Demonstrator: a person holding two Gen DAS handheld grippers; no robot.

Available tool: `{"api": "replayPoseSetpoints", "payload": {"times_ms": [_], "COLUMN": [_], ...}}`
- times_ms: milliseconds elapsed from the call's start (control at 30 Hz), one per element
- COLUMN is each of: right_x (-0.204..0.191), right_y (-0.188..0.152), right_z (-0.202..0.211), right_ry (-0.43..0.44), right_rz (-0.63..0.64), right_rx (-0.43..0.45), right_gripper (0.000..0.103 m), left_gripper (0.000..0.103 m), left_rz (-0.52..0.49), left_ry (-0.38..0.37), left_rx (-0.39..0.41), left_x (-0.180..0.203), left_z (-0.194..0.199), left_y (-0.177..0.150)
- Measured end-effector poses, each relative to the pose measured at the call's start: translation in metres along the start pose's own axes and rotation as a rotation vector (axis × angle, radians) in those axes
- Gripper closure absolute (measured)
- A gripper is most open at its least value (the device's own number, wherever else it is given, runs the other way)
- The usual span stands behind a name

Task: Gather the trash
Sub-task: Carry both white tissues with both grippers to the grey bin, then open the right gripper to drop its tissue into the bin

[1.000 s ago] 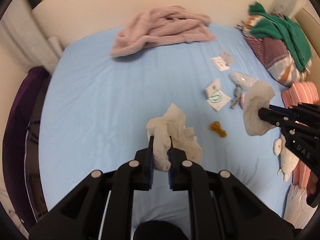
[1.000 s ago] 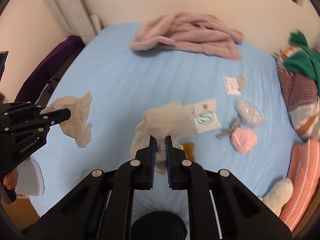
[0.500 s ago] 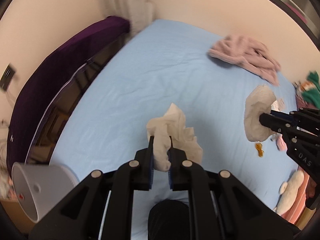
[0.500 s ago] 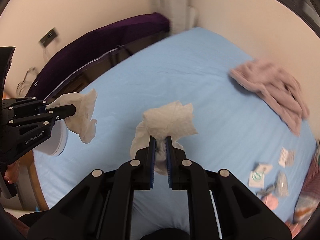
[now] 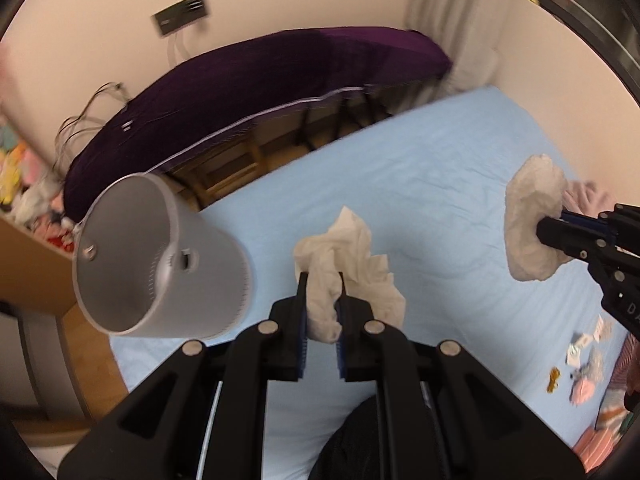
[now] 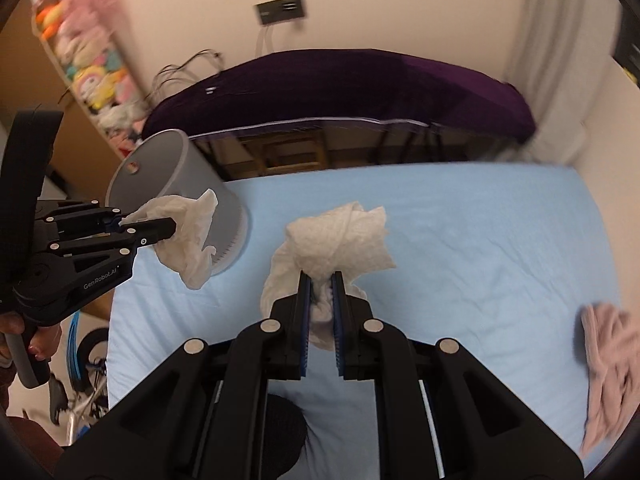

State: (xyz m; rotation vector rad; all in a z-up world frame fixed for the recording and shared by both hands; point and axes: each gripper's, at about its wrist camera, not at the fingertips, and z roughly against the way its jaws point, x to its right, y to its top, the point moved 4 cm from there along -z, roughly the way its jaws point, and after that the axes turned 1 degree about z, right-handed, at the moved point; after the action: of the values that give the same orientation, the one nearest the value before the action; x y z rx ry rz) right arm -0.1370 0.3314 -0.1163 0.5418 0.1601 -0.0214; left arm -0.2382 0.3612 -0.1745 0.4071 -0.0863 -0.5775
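Pointing steeply down over the bed, both grippers carry crumpled white tissue. Left gripper, jaws narrow, pinches a tissue wad that spills out to the right of its fingers. Right gripper, jaws likewise narrow, clamps a larger tissue wad that fans above its fingertips. In the right wrist view the left gripper reaches in from the left edge, a hand on its grip.

Surface below: light blue bedsheet, mostly bare in the middle. White bin stands at the bed's near-left corner, mouth open, tilted in view. Purple cover drapes furniture along the far wall. Pink garment lies at the right edge. Small wrappers and scraps are scattered at the sheet's far right.

Edges: cream walls close on two sides, curtain in the corner. A stretch of bare sheet separates the two wads and the bin.
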Motion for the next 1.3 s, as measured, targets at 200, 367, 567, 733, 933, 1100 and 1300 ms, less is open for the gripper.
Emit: {"api": "replayPoseSetpoints", "payload": {"times_ms": [200, 367, 567, 733, 933, 1100, 1300], "right_x": [-0.066, -0.124, -0.19, -0.218, -0.232, -0.233, -0.223], "right_y": [0.054, 0.106, 0.147, 0.159, 0.16, 0.16, 0.16], "right_z": [-0.024, -0.044, -0.07, -0.09, -0.101, -0.107, -0.104], "right_ry": [0.092, 0.169, 0.243, 0.287, 0.296, 0.289, 0.27], "right_rz": [0.15, 0.282, 0.414, 0.453, 0.486, 0.489, 0.472], "right_rx": [0.013, 0.034, 0.032, 0.0, -0.008, -0.011, -0.004], "right_gripper": [0.094, 0.094, 0.094, 0.093, 0.062, 0.06, 0.06], "left_gripper": [0.092, 0.092, 0.091, 0.091, 0.091, 0.091, 0.086], "left_rz": [0.146, 0.255, 0.344, 0.38, 0.403, 0.415, 0.415], "left_ry": [0.1, 0.182, 0.241, 0.265, 0.271, 0.271, 0.261], "left_rx": [0.028, 0.062, 0.08, 0.08, 0.076, 0.075, 0.072], "left_x": [-0.088, -0.153, -0.208, -0.236, -0.25, -0.256, -0.253], "left_z": [0.012, 0.025, 0.029, 0.025, 0.019, 0.017, 0.011], "left_y": [-0.001, 0.0, -0.002, -0.007, -0.009, -0.009, -0.003]}}
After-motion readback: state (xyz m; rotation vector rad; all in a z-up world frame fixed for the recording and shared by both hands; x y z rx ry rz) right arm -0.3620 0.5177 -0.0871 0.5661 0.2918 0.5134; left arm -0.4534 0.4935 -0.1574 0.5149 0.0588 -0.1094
